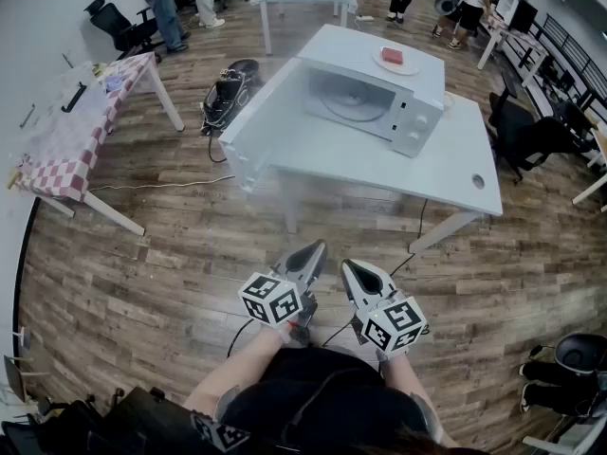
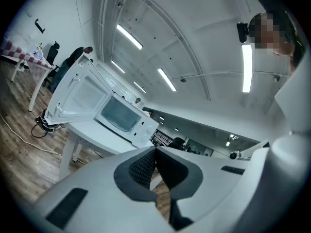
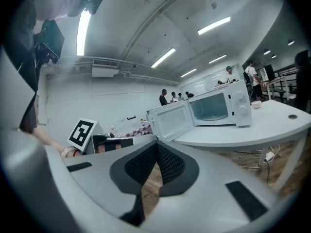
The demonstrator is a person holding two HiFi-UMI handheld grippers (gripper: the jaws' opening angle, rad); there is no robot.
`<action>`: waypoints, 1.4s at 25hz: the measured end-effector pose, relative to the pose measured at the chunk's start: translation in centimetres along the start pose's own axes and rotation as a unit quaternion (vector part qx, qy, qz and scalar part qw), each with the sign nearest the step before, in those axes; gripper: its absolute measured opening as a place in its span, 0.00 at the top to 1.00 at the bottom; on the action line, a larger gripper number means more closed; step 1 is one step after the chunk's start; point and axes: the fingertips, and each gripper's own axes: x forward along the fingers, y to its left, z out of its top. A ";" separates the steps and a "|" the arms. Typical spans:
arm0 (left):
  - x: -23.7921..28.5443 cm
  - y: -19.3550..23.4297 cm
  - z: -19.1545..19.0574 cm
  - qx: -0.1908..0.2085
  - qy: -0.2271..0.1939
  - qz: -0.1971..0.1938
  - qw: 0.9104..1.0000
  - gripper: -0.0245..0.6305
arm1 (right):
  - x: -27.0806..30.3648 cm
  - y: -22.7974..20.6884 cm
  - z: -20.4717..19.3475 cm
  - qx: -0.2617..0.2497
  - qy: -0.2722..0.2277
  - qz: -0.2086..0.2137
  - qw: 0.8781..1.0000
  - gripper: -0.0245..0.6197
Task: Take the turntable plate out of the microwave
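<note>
Open the jaws before reaching in: the left gripper [image 1: 308, 254] and right gripper [image 1: 356, 273] sit side by side, each closed tip to tip and holding nothing. Well ahead of them the microwave [image 1: 417, 112] stands with its door [image 1: 261, 126] swung wide to the left. The turntable plate [image 1: 353, 102] lies flat inside the microwave, so come in low and level.

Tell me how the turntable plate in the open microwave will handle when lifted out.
The turntable plate looks like clear glass: probably rigid, slick and breakable. A wide flat disc, it is likely heavy for its thinness. Being round, it could roll if dropped on edge.
</note>
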 end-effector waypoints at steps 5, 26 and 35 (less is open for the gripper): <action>0.3 1.0 0.7 0.008 0.003 -0.001 1.000 0.94 | 1.3 -0.7 0.4 0.003 -0.008 -0.019 1.000 0.93; -0.3 4.7 1.6 0.001 0.013 -0.016 1.000 0.94 | 4.6 -1.6 -0.2 0.019 -0.024 -0.102 0.994 0.93; 1.3 7.5 1.0 -0.018 0.018 0.013 1.000 0.94 | 6.3 -4.7 -1.2 0.047 -0.019 -0.120 0.991 0.93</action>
